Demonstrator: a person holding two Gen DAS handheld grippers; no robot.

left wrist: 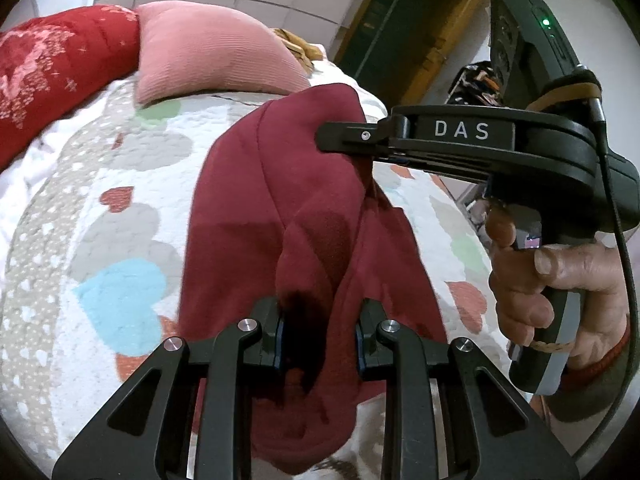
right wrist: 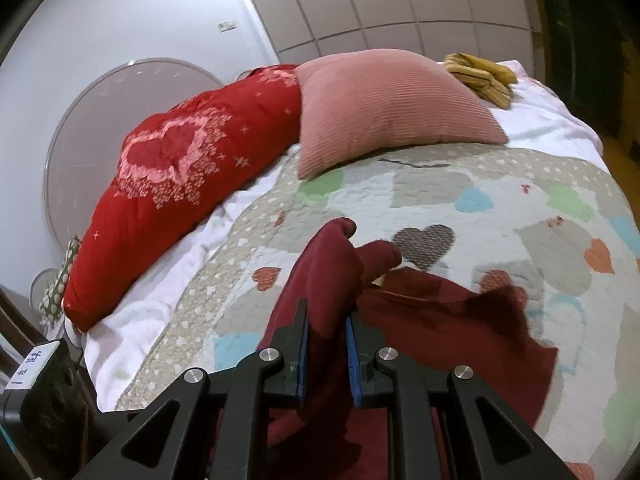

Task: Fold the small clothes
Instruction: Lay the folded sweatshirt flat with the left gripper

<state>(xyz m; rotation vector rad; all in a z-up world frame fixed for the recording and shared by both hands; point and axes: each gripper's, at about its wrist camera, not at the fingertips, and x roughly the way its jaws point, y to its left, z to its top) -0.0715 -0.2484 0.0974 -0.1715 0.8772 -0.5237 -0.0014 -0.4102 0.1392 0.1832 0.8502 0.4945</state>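
Heart-patterned quilted bedspread below; my right gripper pinches dark red fabric garment, left gripper half-open around a fold.

A plain maroon garment lies on a white quilt patterned with grey, blue, green and orange-red hearts, beside a pink ribbed cushion, a red duvet printed with pink hearts and stars, and a yellow-brown striped cloth.
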